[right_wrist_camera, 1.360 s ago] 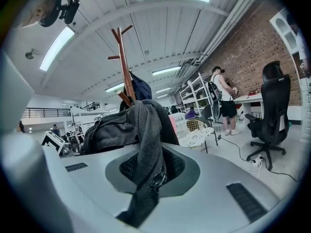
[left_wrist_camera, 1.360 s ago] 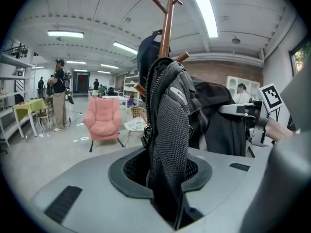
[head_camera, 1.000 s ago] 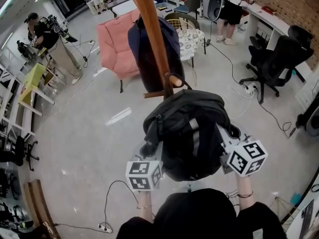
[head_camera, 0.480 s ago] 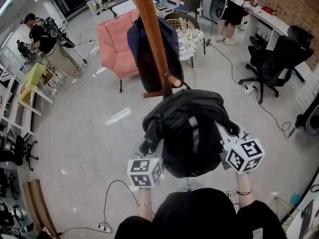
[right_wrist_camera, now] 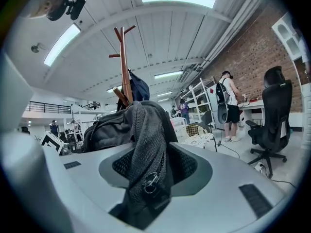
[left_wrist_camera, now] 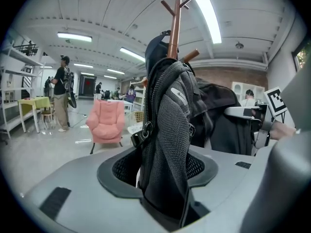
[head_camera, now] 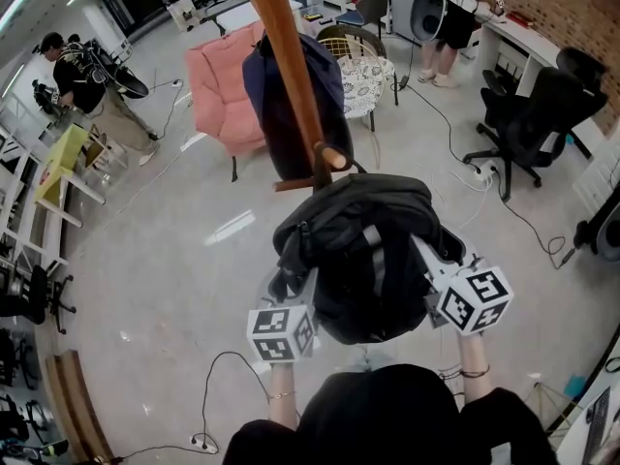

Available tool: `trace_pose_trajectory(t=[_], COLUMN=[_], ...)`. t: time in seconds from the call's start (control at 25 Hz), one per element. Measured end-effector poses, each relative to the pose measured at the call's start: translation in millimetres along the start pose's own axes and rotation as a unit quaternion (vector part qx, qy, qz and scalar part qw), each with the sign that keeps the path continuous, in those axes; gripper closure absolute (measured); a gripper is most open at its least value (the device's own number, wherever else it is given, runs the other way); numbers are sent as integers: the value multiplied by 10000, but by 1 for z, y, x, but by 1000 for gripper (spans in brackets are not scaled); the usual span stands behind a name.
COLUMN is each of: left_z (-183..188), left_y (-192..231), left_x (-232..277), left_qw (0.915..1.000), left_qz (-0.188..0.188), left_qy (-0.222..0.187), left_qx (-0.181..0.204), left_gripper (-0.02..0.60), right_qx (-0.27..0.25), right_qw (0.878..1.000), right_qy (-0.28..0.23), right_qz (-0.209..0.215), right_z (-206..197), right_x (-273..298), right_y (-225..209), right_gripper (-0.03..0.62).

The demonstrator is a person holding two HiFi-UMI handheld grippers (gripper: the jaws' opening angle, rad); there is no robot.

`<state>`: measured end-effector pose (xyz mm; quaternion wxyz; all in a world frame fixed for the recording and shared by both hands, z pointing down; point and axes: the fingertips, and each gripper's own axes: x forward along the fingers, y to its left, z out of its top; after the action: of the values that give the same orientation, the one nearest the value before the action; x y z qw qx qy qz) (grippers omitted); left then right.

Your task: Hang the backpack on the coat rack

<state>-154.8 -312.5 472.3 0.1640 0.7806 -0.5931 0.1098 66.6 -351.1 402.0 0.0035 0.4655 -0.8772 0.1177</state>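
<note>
Bag: the backpack (head_camera: 363, 260) hangs from a peg (head_camera: 334, 155) of the coat rack (head_camera: 289, 66). Its long axis runs 12 to 6 below the peg, between the two grippers.
Left side: the left gripper (head_camera: 281, 289) is at the bag's 7 o'clock corner. Its fingers are opening, with a mesh strap standing loose between them.
Right side: the right gripper (head_camera: 438, 264) is at the bag's 4 o'clock flank. Its fingers are also opening, with zipped fabric slack between them.
Bearing: the bag lies toward 1 o'clock from the left fingers and 10 o'clock from the right. Both are equally near, so I'd expect each to back out toward 6.
Hidden: the carry loop at the peg is too small to judge how well it sits. From above, the bag's bulk covers the fingertips.
</note>
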Motion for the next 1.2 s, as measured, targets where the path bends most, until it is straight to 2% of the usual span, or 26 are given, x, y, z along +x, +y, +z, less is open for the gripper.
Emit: trace_pose_trajectory(t=[0.16,0.4,0.6,1.0,1.08,1.2], left_z=[-2,4,7,17,21,28], left_y=[1,6,5,1,0,0], left_x=[-1,-14,-23,-58,-66,-78], left_qw=[9999,9994,9988,9960,9947,9924], left_qz=[140,277,399,652,721,866], left_qy=[-39,-204,-265,-611,-715,-832], left_qx=[15,-43,-27,83,133,273], left_gripper=[353,308,308,310,342,427], right_qx=[196,72,-160,-186,-246,-344], right_qw=[9997,9995,9993,9984,9982,9978], right_qy=[-97,-195,-221,-494,-530,-556], right_qz=[113,253,258,219,164,128], right_z=[0,3,4,18,21,25], right_x=[-2,-9,-20,-54,-59,-65], right_y=[-2,6,7,10,9,13], right_gripper=[414,373,367,380,417,465])
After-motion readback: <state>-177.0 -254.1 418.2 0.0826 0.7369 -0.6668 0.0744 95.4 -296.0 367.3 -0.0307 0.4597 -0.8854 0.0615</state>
